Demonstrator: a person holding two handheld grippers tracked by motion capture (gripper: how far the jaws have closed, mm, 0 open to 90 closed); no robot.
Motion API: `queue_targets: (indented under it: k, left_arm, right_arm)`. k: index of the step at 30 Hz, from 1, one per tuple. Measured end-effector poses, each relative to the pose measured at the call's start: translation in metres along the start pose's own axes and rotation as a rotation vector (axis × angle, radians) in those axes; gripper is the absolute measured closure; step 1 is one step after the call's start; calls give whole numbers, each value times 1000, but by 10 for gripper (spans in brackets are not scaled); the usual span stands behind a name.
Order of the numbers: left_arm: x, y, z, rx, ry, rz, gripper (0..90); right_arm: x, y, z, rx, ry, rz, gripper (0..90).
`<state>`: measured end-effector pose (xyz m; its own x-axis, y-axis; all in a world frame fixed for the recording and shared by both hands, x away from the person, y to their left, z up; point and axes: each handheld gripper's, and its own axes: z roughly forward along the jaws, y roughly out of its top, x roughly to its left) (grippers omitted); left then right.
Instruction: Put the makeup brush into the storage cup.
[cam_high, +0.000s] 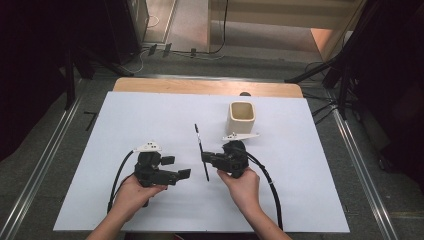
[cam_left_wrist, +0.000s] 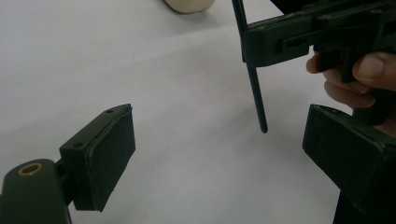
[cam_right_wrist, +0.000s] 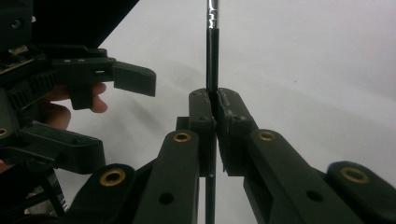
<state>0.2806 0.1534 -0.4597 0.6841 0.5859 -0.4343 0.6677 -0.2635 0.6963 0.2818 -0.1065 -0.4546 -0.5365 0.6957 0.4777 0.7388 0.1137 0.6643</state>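
Black and slim, the pen (cam_high: 201, 152) is clenched mid-shaft in the right tongs (cam_high: 206, 158) above the white table (cam_high: 150, 115). Bring the left tongs (cam_high: 176, 168), spread and empty, squarely onto the free end; the cream cup (cam_high: 242, 118) waits behind.

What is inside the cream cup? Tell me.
From the high view, the cream cup stands open; its inner walls look bare. Its bottom is hidden by the near wall. The black stick is outside, clamped in the right gripper.
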Motion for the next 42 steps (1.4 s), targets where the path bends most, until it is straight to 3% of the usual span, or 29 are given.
queue_targets:
  k: [1, 3, 7, 17, 20, 25, 27, 28, 42]
  left_arm:
    - [-1, 1, 1, -3, -1, -4, 96]
    - [-2, 1, 2, -3, 0, 0, 222]
    - [-4, 2, 8, 10, 3, 3, 224]
    - [-4, 6, 15, 20, -6, -33, 225]
    - [-3, 6, 16, 14, -15, -57, 308]
    - [-5, 7, 21, 17, -22, -84, 367]
    - [-6, 6, 22, 14, -18, -86, 368]
    - [-7, 6, 22, 13, -13, -86, 418]
    - [-12, 4, 33, -27, -65, -126, 630]
  right_arm:
    - [0, 0, 1, -2, -1, -3, 868]
    - [1, -1, 1, -2, -4, -11, 868]
    - [3, -1, 1, -26, -2, -18, 868]
    - [8, -2, 2, -62, 6, -24, 868]
    - [9, -3, 2, -72, 5, -22, 868]
    - [11, -4, 3, -86, 9, -10, 868]
    - [11, -5, 3, -95, 14, -5, 868]
    - [11, -5, 3, -100, 15, -3, 868]
    - [12, -7, 4, -116, 44, 31, 868]
